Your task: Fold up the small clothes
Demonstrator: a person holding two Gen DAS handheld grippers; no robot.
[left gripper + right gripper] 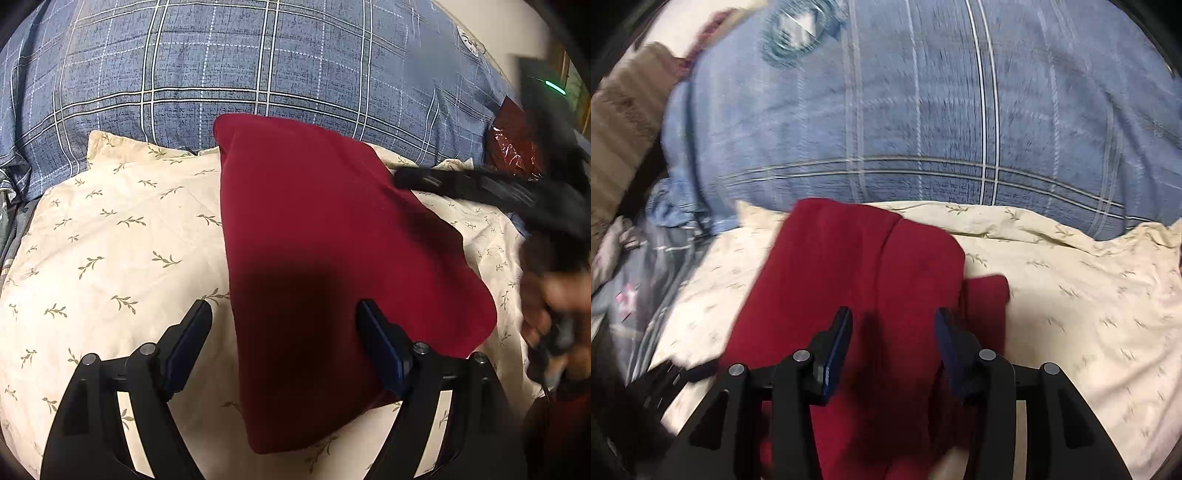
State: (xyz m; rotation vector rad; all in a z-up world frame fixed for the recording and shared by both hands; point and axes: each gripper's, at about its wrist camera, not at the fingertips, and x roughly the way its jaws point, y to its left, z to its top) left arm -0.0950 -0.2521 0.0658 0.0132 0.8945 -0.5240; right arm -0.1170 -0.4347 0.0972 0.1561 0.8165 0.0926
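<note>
A dark red garment (332, 240) lies folded in a long slab on a cream cloth with leaf sprigs (122, 236). My left gripper (283, 308) hovers over the garment's near end. Its jaws stand wide apart, and neither of its blue pads (192, 343) grips any cloth. In the right wrist view the red garment (849, 266) shows a fold line and a small flap at its right side. My right gripper (893, 314) is open just above it, nothing pinched. The right gripper (480, 188) also shows as a black blur over the garment's far right edge.
A blue plaid quilt (258, 66) bulges behind the cream cloth (1071, 295). A shiny dark red packet (513, 147) lies at the far right. A hand (554, 302) holds the right tool. Brown ribbed fabric (624, 122) and crumpled bedding (631, 280) lie at the left.
</note>
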